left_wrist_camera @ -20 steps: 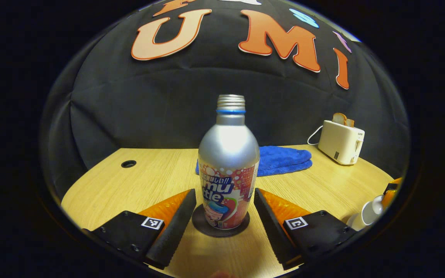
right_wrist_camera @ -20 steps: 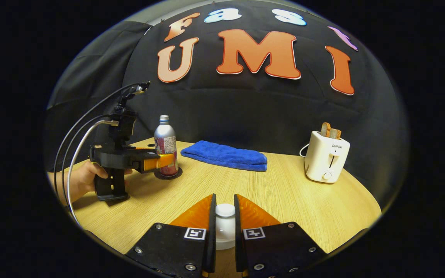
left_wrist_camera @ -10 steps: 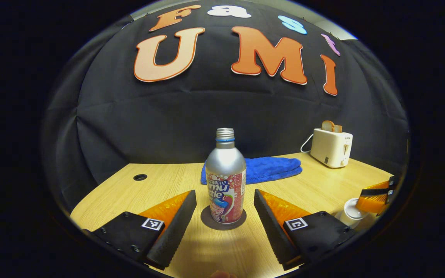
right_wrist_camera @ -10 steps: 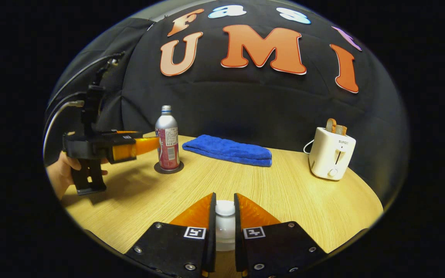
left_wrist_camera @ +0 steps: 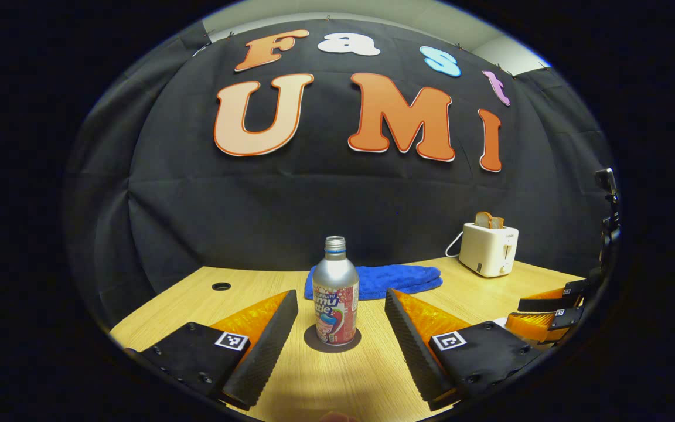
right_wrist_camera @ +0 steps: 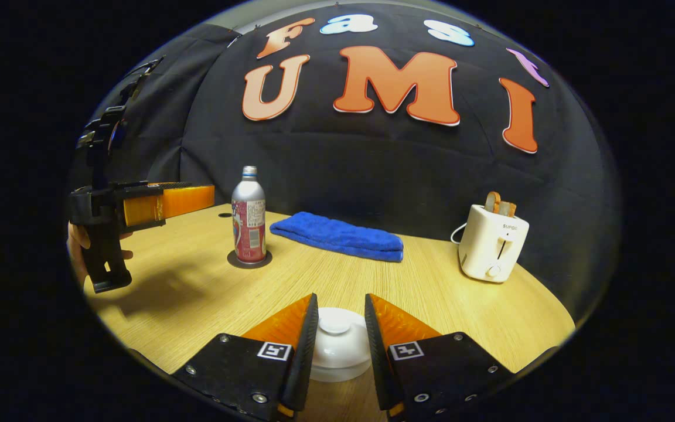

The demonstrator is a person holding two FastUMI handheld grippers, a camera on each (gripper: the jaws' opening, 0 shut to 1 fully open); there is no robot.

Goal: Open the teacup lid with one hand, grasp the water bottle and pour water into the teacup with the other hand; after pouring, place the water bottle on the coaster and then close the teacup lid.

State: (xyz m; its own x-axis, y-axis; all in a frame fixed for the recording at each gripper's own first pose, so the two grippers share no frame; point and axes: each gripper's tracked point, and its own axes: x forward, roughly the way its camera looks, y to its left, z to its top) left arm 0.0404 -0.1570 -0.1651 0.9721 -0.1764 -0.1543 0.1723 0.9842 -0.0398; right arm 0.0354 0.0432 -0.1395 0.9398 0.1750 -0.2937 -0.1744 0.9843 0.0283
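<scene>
Teacup lid (right_wrist_camera: 337, 337) sits between the parted right claw (right_wrist_camera: 340, 328); left claw (left_wrist_camera: 340, 316) gapes wide.

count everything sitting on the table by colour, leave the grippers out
silver: 1, the water bottle
dark: 1, the coaster under it
blue: 1, the folded towel
white: 2, the toaster and the teacup lid, which hides most of the cup below
total: 5
</scene>
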